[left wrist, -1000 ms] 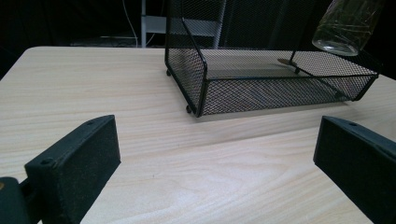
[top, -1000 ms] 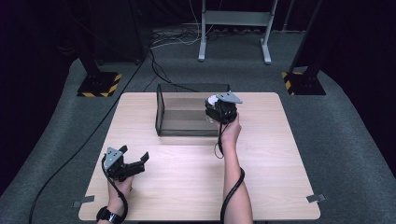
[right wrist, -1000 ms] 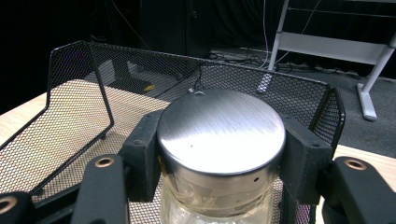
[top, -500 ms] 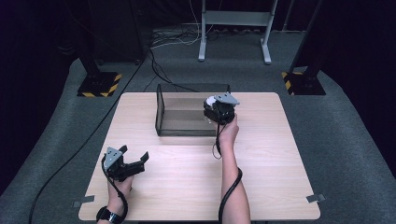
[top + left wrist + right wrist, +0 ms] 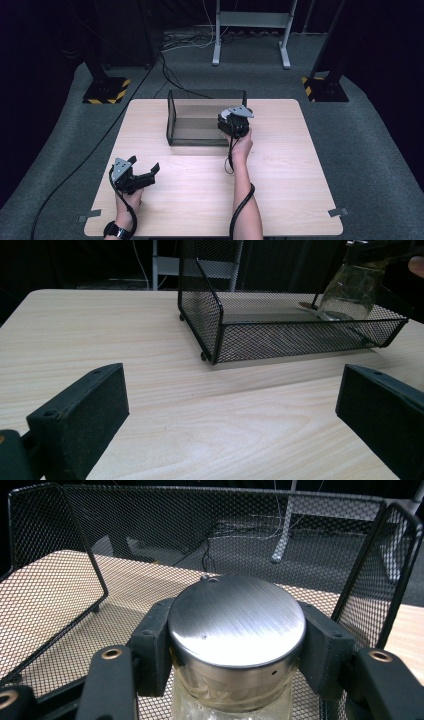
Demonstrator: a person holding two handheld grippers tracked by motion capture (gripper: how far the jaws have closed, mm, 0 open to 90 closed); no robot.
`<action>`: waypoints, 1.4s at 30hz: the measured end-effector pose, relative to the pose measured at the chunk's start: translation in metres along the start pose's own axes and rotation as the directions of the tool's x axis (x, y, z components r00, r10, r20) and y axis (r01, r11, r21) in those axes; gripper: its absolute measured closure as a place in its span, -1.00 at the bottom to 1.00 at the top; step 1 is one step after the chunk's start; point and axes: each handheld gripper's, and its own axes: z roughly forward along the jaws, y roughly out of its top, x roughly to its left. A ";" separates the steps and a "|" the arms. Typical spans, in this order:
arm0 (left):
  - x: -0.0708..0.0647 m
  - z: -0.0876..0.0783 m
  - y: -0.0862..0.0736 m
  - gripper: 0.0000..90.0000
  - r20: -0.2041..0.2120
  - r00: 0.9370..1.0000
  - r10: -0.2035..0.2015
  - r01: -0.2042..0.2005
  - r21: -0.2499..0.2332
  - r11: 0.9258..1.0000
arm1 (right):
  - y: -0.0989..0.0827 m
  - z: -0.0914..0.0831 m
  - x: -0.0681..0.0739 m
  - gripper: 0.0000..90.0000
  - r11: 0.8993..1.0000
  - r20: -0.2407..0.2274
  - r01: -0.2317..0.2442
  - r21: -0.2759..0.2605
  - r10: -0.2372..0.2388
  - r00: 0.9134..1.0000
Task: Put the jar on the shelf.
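Table (image 5: pixel 280 200): pale wood, bearing everything listed below.

Mesh basket (image 5: pixel 172 117): black wire, open at the near side, standing at the table's far middle. No other contents can be made out through the mesh.

Glass jar (image 5: pixel 350 290): clear body, brushed metal lid (image 5: pixel 236 620). In the left gripper view its base sits on or just above the basket floor at the right end (contact cannot be told for certain).

Right gripper (image 5: pixel 233 123): clenched on the jar just under the lid, one pad on each side, reaching into the basket's right end.

Left gripper (image 5: pixel 142 176): released, jaws wide apart with nothing between them, over bare table at the near left.

Progress, as judged: jar carried into the basket, placement nearly done. Left to do: settle it on the floor, let go, withdraw.
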 end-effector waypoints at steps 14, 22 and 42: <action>-0.002 -0.001 0.000 -1.00 -0.002 1.000 0.003 -0.003 -0.001 1.000 | -0.016 0.009 0.001 -0.15 0.999 0.022 -0.035 0.024 0.034 0.999; -0.003 0.000 -0.001 -1.00 -0.002 1.000 0.008 -0.008 0.003 1.000 | -0.018 0.010 0.001 -0.15 0.999 0.022 -0.032 0.021 0.031 0.999; -0.002 -0.002 -0.001 -1.00 -0.002 1.000 0.003 -0.003 0.001 1.000 | -0.021 0.013 0.004 -0.15 0.999 0.027 -0.024 0.026 0.023 0.999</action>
